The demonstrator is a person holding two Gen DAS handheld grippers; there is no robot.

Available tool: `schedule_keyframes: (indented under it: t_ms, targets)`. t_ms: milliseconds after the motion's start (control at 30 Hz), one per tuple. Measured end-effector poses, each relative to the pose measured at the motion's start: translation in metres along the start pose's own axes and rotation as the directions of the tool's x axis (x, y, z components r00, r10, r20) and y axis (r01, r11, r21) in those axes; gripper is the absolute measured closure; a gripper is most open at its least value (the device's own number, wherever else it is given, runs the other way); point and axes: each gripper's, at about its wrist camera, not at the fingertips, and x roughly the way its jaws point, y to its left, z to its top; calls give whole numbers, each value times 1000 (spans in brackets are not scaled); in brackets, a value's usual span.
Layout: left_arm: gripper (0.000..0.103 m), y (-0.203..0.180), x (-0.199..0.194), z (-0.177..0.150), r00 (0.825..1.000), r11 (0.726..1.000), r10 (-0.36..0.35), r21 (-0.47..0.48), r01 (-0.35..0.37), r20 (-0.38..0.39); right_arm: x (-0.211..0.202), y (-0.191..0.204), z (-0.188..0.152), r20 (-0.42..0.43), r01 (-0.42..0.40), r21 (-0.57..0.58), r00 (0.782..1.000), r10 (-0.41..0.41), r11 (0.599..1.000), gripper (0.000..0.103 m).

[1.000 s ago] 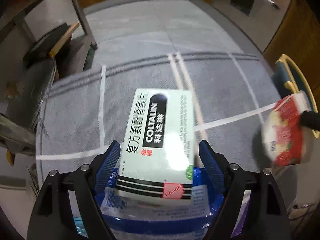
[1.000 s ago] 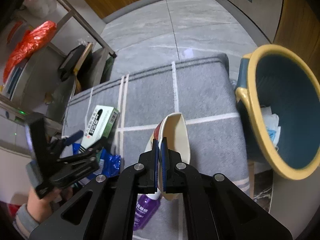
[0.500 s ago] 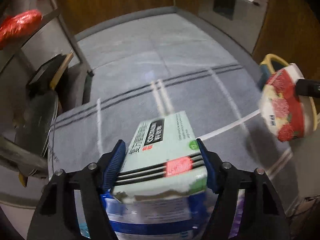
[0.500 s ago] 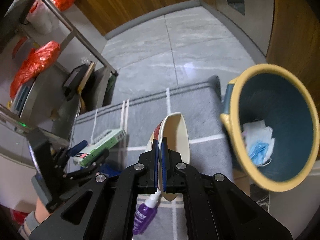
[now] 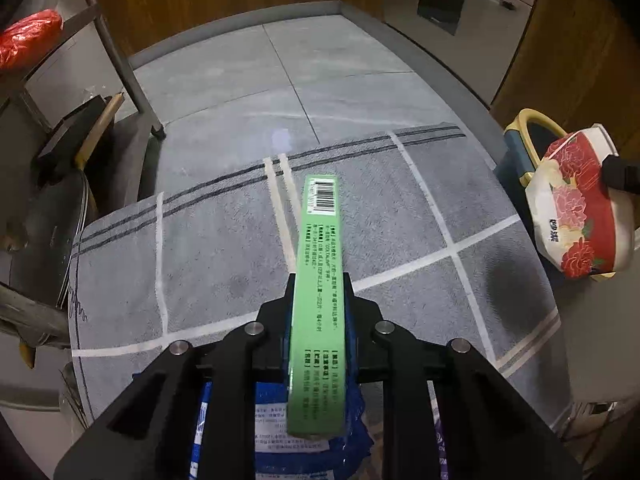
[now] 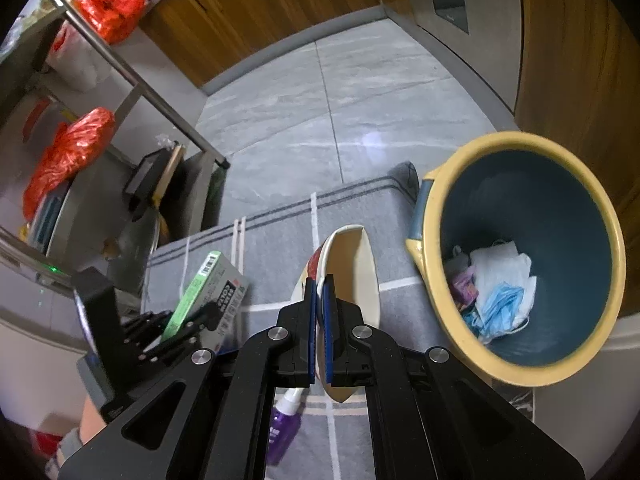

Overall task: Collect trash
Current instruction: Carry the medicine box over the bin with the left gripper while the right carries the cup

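- Grey tiled floor with wood-fronted cabinets behind; a grey rug [image 5: 224,264] with white and dark lines covers the near floor.
- Metal shelf rack [image 6: 132,76] on the left, red plastic bags [image 6: 68,156] on its shelves.
- Left gripper [image 5: 318,300]: jaws closing on a green medicine box [image 5: 320,264], which sits on edge between the pads, its narrow green side up and barcode end pointing away. Box is lifted clear of the rug.
- From the right wrist view the same box [image 6: 208,292] shows tilted in the left gripper [image 6: 180,324], a bit of hand and sleeve below it.
- Blue packet [image 5: 280,420] lies on the rug under the left gripper.
- Right gripper [image 6: 319,320]: jaws narrow, pinched on the rim of a paper bowl [image 6: 352,280], cream inside, red flower print outside [image 5: 576,208]. Bowl held up on its side, just left of the bin.
- Bin [image 6: 436,240], yellow rim and blue inside, stands at the rug's right edge; tissue and a blue face mask [image 6: 500,304] lie at its bottom.
- Purple spray bottle [image 6: 284,428] lies on the rug beneath the right gripper.
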Motion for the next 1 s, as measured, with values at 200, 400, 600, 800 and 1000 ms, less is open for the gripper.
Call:
schedule_keyframes:
  t_ms: [200,400,600,800,1000]
  targets:
    - [85,-25,-22,15,996,998,-26,62,21,83,-17,-8,8,40,-11,12,999,10,1000,99]
    - [85,-63,-39,29,988,990,-94,118,80,119,-34,-28,18,83,-2,49,997,-2,999,99]
    - [85,-101,-49,37,982,976,-147,179,124,122,-49,-51,22,127,64,71,989,-73,995,99]
    - [85,-136,-51,40,973,962,-187,227,153,135,-54,-85,25,123,127,106,983,-140,986,99]
    - [85,-164,-50,42,969,948,-215,265,176,125,-67,-115,30,138,173,144,972,-193,974,99]
